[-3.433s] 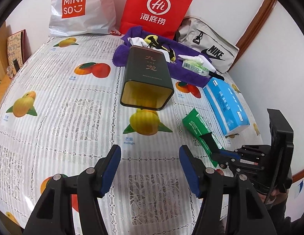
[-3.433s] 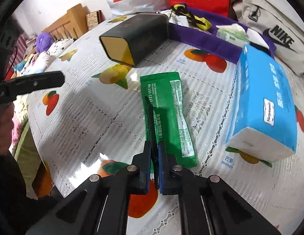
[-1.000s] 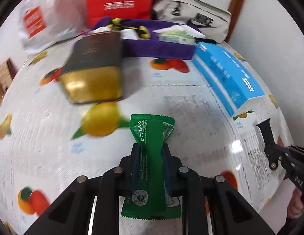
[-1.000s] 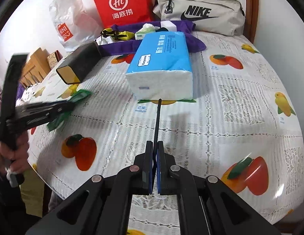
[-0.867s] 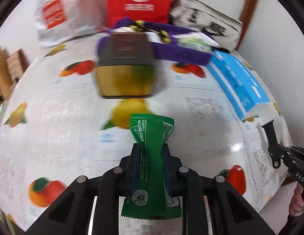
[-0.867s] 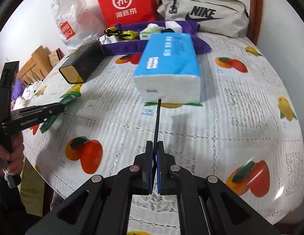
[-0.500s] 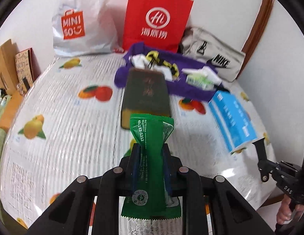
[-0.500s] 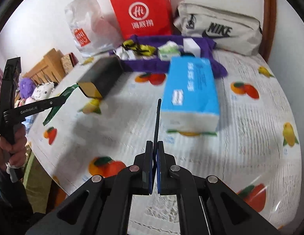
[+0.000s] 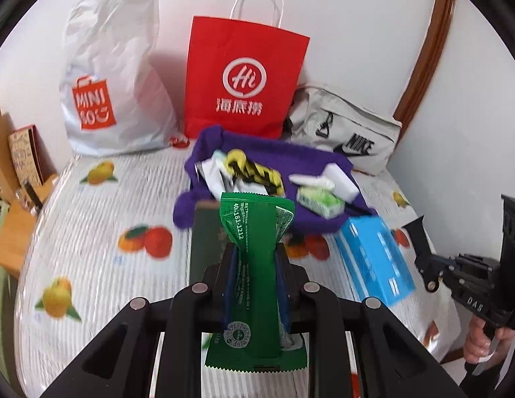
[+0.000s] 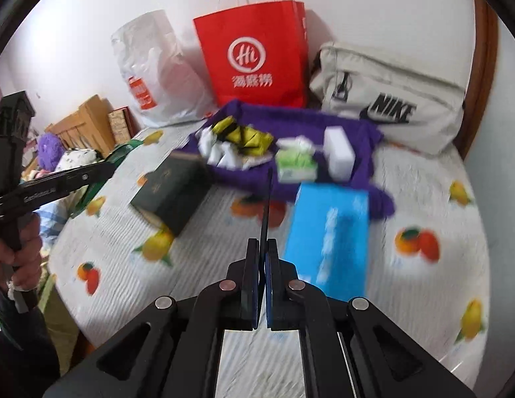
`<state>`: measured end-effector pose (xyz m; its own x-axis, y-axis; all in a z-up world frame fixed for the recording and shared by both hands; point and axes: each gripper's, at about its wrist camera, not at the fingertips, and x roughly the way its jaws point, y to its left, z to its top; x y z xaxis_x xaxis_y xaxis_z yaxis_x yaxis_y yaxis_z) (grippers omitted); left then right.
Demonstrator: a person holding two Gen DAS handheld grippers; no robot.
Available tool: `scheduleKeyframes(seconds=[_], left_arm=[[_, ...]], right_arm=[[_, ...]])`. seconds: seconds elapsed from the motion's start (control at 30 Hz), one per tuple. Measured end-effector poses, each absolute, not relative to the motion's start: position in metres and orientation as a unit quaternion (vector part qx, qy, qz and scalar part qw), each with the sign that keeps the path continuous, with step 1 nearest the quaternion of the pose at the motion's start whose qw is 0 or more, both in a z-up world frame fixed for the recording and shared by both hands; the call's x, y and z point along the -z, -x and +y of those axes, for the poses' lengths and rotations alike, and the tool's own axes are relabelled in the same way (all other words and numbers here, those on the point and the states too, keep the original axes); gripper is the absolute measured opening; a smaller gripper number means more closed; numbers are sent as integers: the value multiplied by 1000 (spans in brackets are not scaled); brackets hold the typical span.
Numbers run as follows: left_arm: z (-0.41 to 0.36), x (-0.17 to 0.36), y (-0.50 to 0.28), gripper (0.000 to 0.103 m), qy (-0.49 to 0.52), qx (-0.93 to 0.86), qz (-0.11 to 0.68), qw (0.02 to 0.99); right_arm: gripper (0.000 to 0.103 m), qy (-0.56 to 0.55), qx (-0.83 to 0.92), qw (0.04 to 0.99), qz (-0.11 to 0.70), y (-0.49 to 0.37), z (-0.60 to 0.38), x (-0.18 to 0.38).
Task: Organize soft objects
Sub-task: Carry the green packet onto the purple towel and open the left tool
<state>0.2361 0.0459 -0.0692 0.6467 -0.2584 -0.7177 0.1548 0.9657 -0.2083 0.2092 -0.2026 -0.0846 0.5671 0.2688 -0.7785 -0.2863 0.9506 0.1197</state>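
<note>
Fruit-print tablecloth (image 9: 91,232) (white wall (image 9: 357,33) behind) holds clutter.

green packet (image 9: 254,275): glossy foil, white print, serrated end seam, squeezed at its middle, held up off the desk | blue tissue pack (image 10: 327,238): soft rectangular block lying flat on the fruit-print desk, just in front of the purple cloth (image 10: 290,119), which lies spread and rumpled, small items on it
</note>
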Motion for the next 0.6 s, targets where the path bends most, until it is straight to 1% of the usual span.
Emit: scheduleKeyframes(seconds=[0.3, 0.6], left_arm=[[47, 64, -302, 21, 59, 106, 404, 907], [41, 87, -371, 21, 58, 86, 427, 898]], right_arm=[[3, 16, -142, 892, 430, -287, -205, 74], [3, 21, -135, 878, 458, -351, -208, 99]])
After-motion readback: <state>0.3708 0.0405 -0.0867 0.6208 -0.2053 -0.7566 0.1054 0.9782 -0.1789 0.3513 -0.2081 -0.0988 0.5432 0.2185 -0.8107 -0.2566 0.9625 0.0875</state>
